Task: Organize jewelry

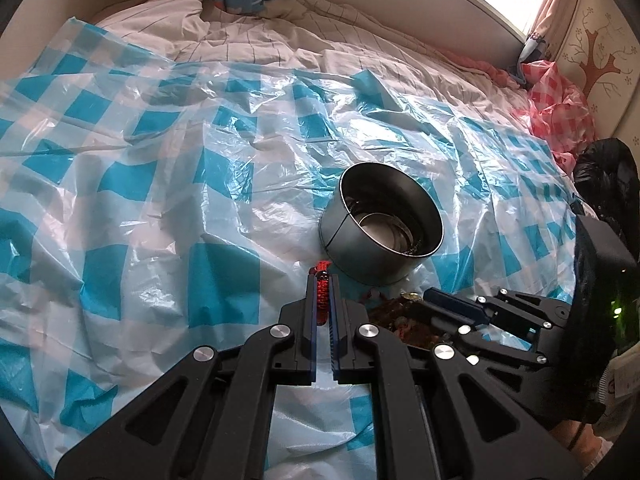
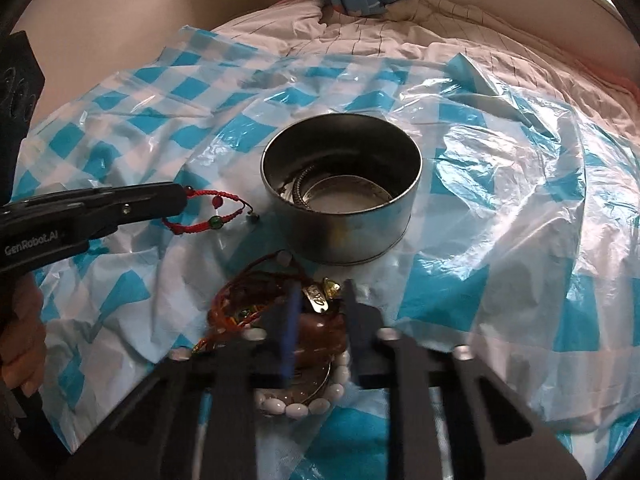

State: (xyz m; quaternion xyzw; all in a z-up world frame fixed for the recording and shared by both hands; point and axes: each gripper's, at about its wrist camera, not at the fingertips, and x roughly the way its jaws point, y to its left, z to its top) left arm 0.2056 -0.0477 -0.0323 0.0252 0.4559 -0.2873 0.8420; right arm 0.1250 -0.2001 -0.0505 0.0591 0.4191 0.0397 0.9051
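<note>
Tin (image 2: 340, 216): ahead of both grippers, bangles already inside.
Left gripper (image 1: 323, 280): clamped on red cord bracelet (image 2: 208, 210), not yet binned.
Right gripper (image 2: 320, 300): jaws around brown bangle (image 2: 320, 330); grip unclear.
Remaining: jewelry pile (image 2: 256, 304) under right gripper.

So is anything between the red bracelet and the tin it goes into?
Nothing visible. The left tool holds the red bracelet just beside the tin, with only bare plastic sheet between them, and the tin's top is open.
</note>
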